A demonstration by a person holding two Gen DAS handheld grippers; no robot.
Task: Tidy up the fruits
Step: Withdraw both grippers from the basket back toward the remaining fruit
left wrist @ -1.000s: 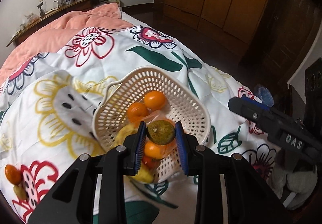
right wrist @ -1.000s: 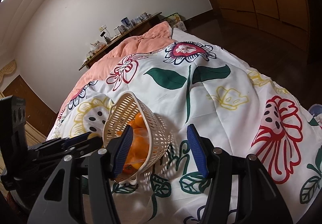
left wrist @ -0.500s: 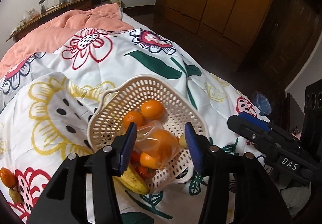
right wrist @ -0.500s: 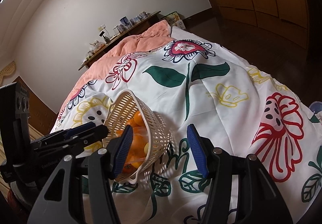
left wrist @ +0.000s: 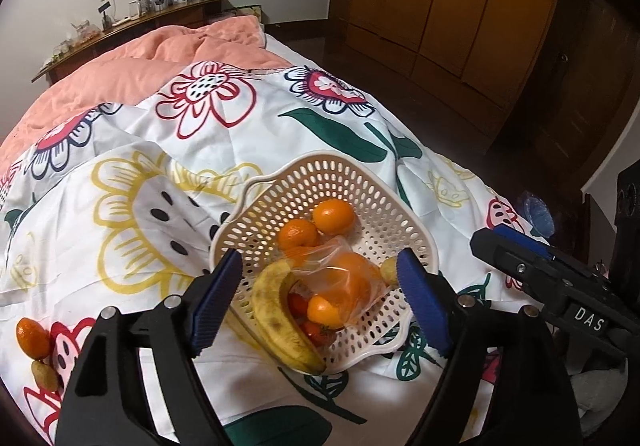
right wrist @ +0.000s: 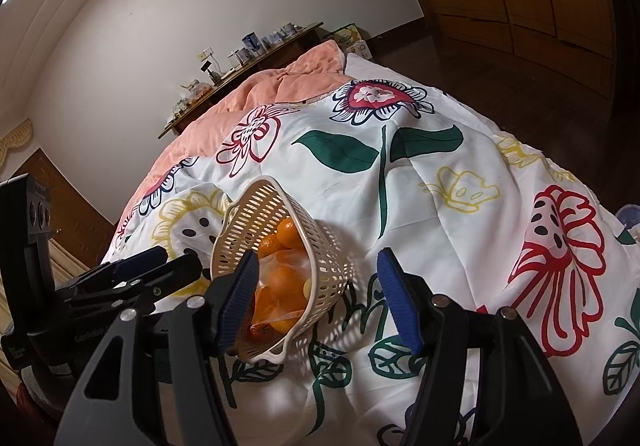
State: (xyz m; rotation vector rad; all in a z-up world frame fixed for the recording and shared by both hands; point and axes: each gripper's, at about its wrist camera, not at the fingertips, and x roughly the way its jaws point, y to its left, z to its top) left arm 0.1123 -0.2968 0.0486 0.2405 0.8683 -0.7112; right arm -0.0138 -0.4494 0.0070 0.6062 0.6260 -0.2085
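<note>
Soft, even room light is falling on the bed [left wrist: 132, 205], keeping the white quilt bright while the wardrobe [left wrist: 460, 5] is sinking into dimness. A bright strip is glaring at the right wrist view's upper left corner. The basket [right wrist: 324, 246] is casting a dotted shadow. Fisheye bending and dark vignetting are curving both frames' edges; focus is staying sharp.

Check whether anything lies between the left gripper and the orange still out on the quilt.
Nothing visible blocks it. The loose orange lies on the quilt at the far left, touching a small brownish fruit. The left gripper, jaws open, points at the basket instead; only bare quilt separates it from the orange.
</note>
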